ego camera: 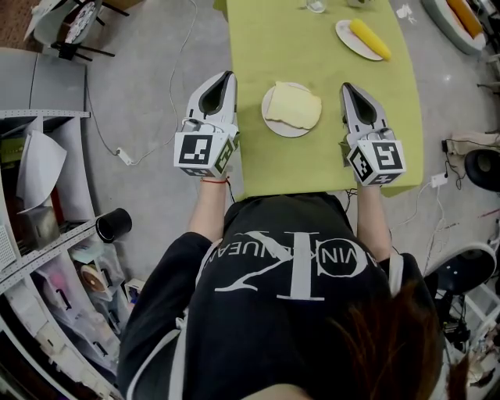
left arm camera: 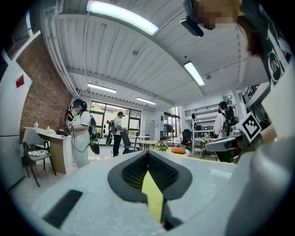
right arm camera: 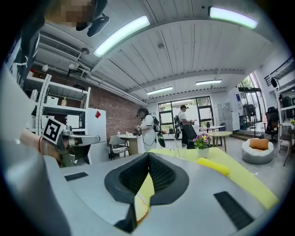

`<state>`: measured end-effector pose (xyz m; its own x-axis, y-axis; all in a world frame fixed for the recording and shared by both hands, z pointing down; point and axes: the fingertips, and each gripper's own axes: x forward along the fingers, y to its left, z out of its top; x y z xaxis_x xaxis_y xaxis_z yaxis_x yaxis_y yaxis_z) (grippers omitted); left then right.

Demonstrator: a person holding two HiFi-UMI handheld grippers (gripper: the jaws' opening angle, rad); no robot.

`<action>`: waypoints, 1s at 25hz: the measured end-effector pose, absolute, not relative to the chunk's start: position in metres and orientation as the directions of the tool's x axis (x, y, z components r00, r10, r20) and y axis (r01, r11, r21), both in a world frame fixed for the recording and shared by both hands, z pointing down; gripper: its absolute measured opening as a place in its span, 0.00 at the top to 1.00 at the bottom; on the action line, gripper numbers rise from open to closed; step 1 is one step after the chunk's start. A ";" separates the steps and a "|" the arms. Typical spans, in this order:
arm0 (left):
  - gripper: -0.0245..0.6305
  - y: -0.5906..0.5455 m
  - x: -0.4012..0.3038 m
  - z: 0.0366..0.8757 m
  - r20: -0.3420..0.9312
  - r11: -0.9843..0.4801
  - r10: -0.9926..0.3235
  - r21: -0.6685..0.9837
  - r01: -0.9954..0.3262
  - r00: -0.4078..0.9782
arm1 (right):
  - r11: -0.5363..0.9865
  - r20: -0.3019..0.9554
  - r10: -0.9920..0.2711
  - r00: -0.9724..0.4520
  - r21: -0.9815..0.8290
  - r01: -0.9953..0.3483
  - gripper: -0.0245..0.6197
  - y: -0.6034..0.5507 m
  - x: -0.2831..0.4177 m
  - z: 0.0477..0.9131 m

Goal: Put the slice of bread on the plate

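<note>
Yellow-green tabletop (ego camera: 312, 168) runs away from me over a grey floor (ego camera: 148, 101), with shelving (ego camera: 47, 234) on the left. Findings follow.

The slice of bread (ego camera: 294, 106) lies flat on the white plate (ego camera: 287, 133), at the near middle of the tabletop. It covers most of the plate, and a strip of rim shows at the left and near sides.

My left gripper (ego camera: 228, 76) is level, just left of the plate at the table's left edge, apart from plate and bread. Its own view shows the left gripper (left arm camera: 148, 152) with jaws closed tip to tip and nothing between them.

My right gripper (ego camera: 346, 86) is level, just right of the plate and clear of it. Its own view shows the right gripper (right arm camera: 148, 154) with jaws likewise closed together and empty.

The bread sits between the two grippers, touched by neither.

Farther right, a second plate (ego camera: 345, 35) carries a long yellow item (ego camera: 369, 39); I cannot identify it. A glass (ego camera: 316, 6) stands at the far end.

Standing people (left arm camera: 80, 133) are visible in the background of both gripper views.
</note>
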<state>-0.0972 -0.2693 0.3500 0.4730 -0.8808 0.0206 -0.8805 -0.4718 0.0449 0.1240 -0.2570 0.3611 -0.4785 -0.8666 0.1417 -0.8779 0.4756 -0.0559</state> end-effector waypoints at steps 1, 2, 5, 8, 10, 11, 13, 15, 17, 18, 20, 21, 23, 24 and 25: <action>0.95 -0.271 -0.098 0.348 0.016 -0.467 -0.883 0.042 -0.883 0.468 | 0.480 0.137 -0.865 -0.482 -0.055 -0.876 0.96 -0.259 0.124 0.360; 0.95 -0.274 -0.097 0.347 0.012 -0.463 -0.886 0.039 -0.885 0.464 | 0.484 0.133 -0.864 -0.486 -0.053 -0.874 0.96 -0.261 0.124 0.359; 0.95 -0.279 -0.097 0.343 -0.002 -0.453 -0.891 0.029 -0.891 0.453 | 0.493 0.117 -0.861 -0.494 -0.044 -0.869 0.96 -0.266 0.126 0.356; 0.95 -0.275 -0.102 0.336 -0.016 -0.449 -0.893 0.024 -0.893 0.449 | 0.494 0.100 -0.863 -0.495 -0.038 -0.868 0.96 -0.262 0.123 0.347; 0.95 -0.272 -0.104 0.330 -0.024 -0.448 -0.894 0.020 -0.894 0.448 | 0.494 0.091 -0.864 -0.495 -0.036 -0.869 0.96 -0.258 0.122 0.341; 0.95 -0.271 -0.104 0.329 -0.029 -0.448 -0.894 0.017 -0.894 0.447 | 0.494 0.086 -0.865 -0.495 -0.035 -0.869 0.96 -0.258 0.122 0.339; 0.95 -0.272 -0.104 0.326 -0.036 -0.447 -0.894 0.012 -0.895 0.446 | 0.493 0.080 -0.866 -0.494 -0.034 -0.869 0.96 -0.258 0.122 0.337; 0.95 -0.273 -0.105 0.324 -0.044 -0.445 -0.895 0.009 -0.895 0.445 | 0.493 0.073 -0.866 -0.494 -0.033 -0.869 0.96 -0.258 0.122 0.335; 0.95 -0.273 -0.105 0.321 -0.051 -0.444 -0.895 0.007 -0.896 0.443 | 0.493 0.066 -0.867 -0.494 -0.032 -0.869 0.96 -0.258 0.123 0.333; 0.95 -0.273 -0.106 0.320 -0.055 -0.443 -0.895 0.006 -0.897 0.442 | 0.494 0.062 -0.867 -0.495 -0.031 -0.869 0.96 -0.257 0.123 0.332; 0.95 -0.272 -0.107 0.319 -0.059 -0.440 -0.897 0.004 -0.898 0.439 | 0.495 0.052 -0.867 -0.496 -0.033 -0.868 0.96 -0.257 0.123 0.330; 0.95 -0.272 -0.107 0.318 -0.061 -0.438 -0.897 0.004 -0.899 0.437 | 0.495 0.046 -0.867 -0.497 -0.034 -0.868 0.96 -0.257 0.123 0.328; 0.95 -0.273 -0.109 0.317 -0.063 -0.433 -0.899 0.004 -0.901 0.432 | 0.497 0.032 -0.866 -0.498 -0.041 -0.867 0.96 -0.257 0.123 0.325; 0.95 -0.273 -0.110 0.316 -0.064 -0.431 -0.900 0.004 -0.902 0.430 | 0.498 0.027 -0.866 -0.500 -0.042 -0.866 0.96 -0.257 0.123 0.324; 0.95 -0.273 -0.111 0.315 -0.066 -0.430 -0.901 0.003 -0.903 0.429 | 0.501 0.022 -0.865 -0.502 -0.041 -0.864 0.96 -0.257 0.123 0.322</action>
